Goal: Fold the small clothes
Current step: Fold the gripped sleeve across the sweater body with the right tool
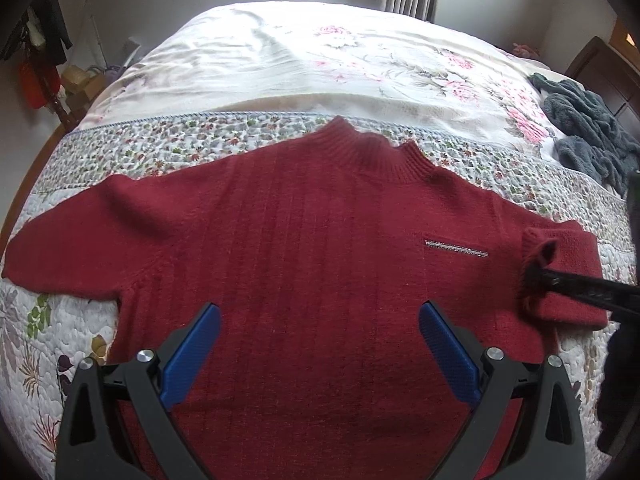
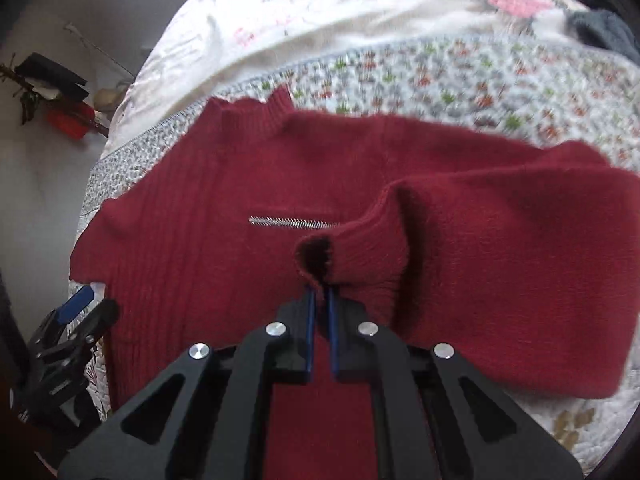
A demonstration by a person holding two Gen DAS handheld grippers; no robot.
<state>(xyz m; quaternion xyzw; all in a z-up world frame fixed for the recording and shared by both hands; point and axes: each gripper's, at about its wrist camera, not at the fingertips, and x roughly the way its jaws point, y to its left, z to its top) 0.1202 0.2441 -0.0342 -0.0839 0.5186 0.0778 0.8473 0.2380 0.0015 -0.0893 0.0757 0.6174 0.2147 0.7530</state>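
A: Dark red knit: what is it, and where does it lie?

B: A sweater (image 1: pixel 304 240), spread front-up on the quilted floral bedspread (image 1: pixel 168 148) of a bed, collar (image 1: pixel 376 152) toward the far side. A short silver trim strip (image 1: pixel 456 248) marks the chest.

A: How does the left gripper (image 1: pixel 320 320) stand?

B: Its blue pads (image 1: pixel 192 356) are spread wide apart above the sweater's lower body, holding nothing.

A: And the right gripper (image 2: pixel 319 300)?

B: Its blue pads are drawn close together, pinching the ribbed cuff (image 2: pixel 360 248) of one sleeve (image 2: pixel 520 248). That sleeve is folded back toward the chest, the cuff just beside the trim strip.

A: The other sleeve (image 1: pixel 76 244)?

B: It lies flat, extended sideways on the bedspread.

A: Anything else on the bed?

B: A grey-blue fleecy garment (image 1: pixel 588 128) sits near the far edge, well apart from the sweater, on a cream sheet (image 1: pixel 304 56) printed with pink flowers.
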